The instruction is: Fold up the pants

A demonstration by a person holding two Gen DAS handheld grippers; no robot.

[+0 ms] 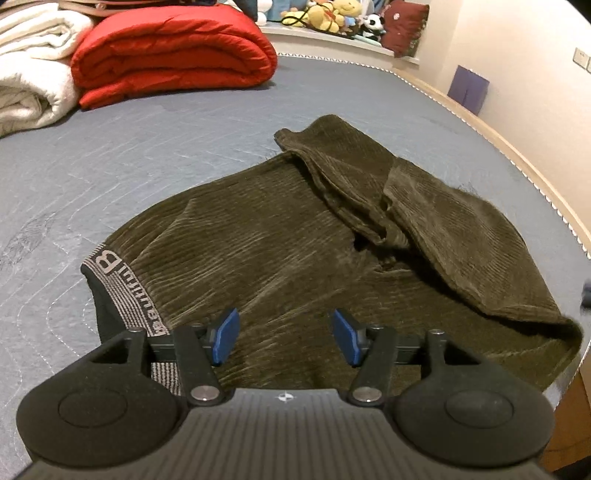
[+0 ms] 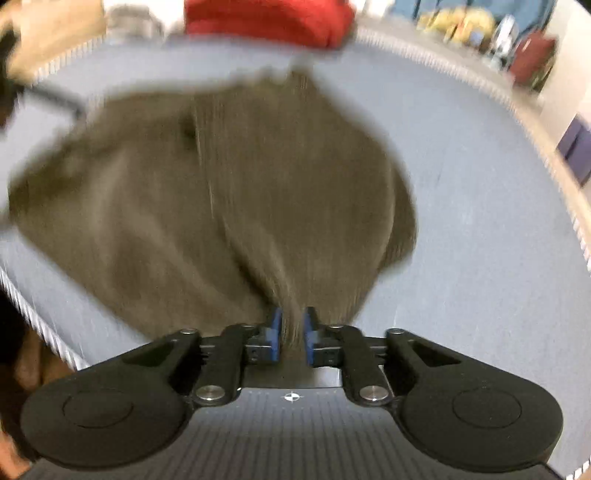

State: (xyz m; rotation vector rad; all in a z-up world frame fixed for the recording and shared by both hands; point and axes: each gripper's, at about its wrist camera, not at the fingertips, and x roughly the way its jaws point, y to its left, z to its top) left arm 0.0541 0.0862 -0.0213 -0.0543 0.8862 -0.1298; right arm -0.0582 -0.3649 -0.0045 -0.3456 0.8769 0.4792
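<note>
Olive-brown corduroy pants [image 1: 280,236] lie on the grey quilted bed [image 1: 147,147], partly folded: the legs are doubled back in loose layers over the right side of the pile, cuffs pointing to the far side. The waistband [image 1: 118,291], grey knit with lettering and a big "B", sits at the left edge, near the left gripper.

Left gripper [image 1: 286,338]: fingers wide apart, blue pads [image 1: 227,336] clear of each other, holding nothing. It hovers over the near edge of the pants, beside the waistband; contact with the cloth can't be judged.

Right gripper [image 2: 292,338]: fingers nearly together, pinching a bunched ridge of the pants [image 2: 207,192] between the blue pads [image 2: 274,339]. The cloth fans out from the pinch across the bed. This view is heavily motion-blurred, so fabric detail is unreadable.

Containers: none seen. The nearest thing is the window ledge [image 1: 325,38] past the far edge of the bed, carrying a row of plush toys [image 1: 332,16] and a dark red cushion [image 1: 404,27].

Also on the bed, far left, well apart from the pants: a folded red duvet [image 1: 173,55] and, just beside it, a rolled cream blanket [image 1: 33,66]. A purple box [image 1: 468,88] stands by the wall to the right, off the bed.
</note>
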